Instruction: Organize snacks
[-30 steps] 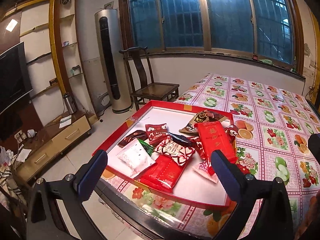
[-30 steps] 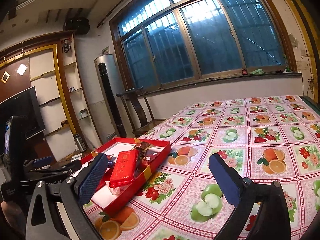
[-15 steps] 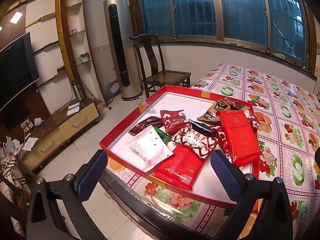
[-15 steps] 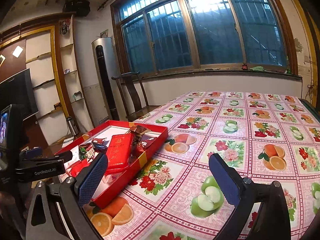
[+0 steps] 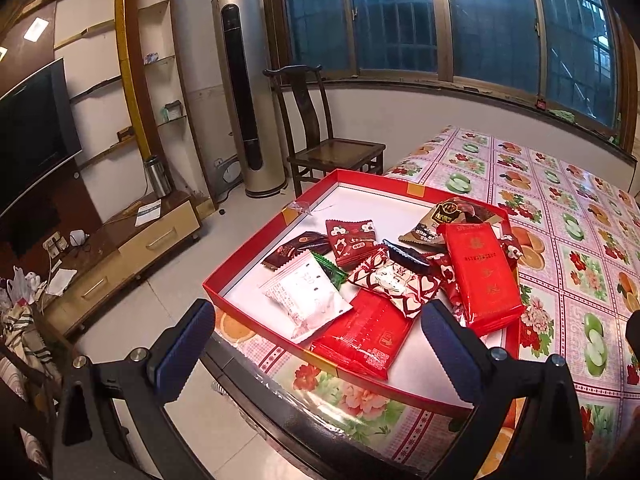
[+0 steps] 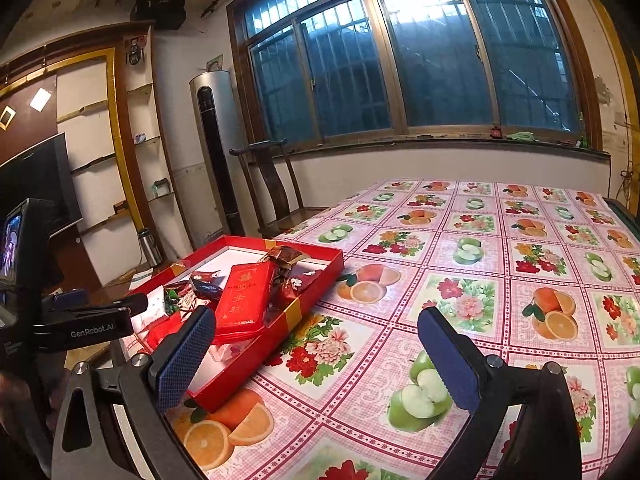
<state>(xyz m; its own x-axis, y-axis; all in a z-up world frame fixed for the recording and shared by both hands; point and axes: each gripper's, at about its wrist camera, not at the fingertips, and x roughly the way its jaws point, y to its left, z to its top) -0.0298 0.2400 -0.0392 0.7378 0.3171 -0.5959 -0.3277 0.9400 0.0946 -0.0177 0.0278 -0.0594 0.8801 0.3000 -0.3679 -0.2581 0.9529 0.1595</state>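
A table [image 6: 480, 264] covered in a fruit-and-flower print cloth fills the room beneath a barred window [image 6: 420, 60]. At its near corner sits a shallow red tray [image 5: 256, 252] heaped with wrapped snacks: a long red packet [image 5: 480, 276] on top at the right, a white packet [image 5: 308, 300] at the left. The left gripper [image 5: 316, 344] and right gripper [image 6: 316, 356] both hover with jaws spread wide, holding nothing.

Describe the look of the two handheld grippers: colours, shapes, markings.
Both match: the left gripper and right gripper each have two black angled arms with silver bolts and dark blue ridged pads. Seen from the right wrist camera, the left gripper's black body reads "GenRobot.AI" in white.
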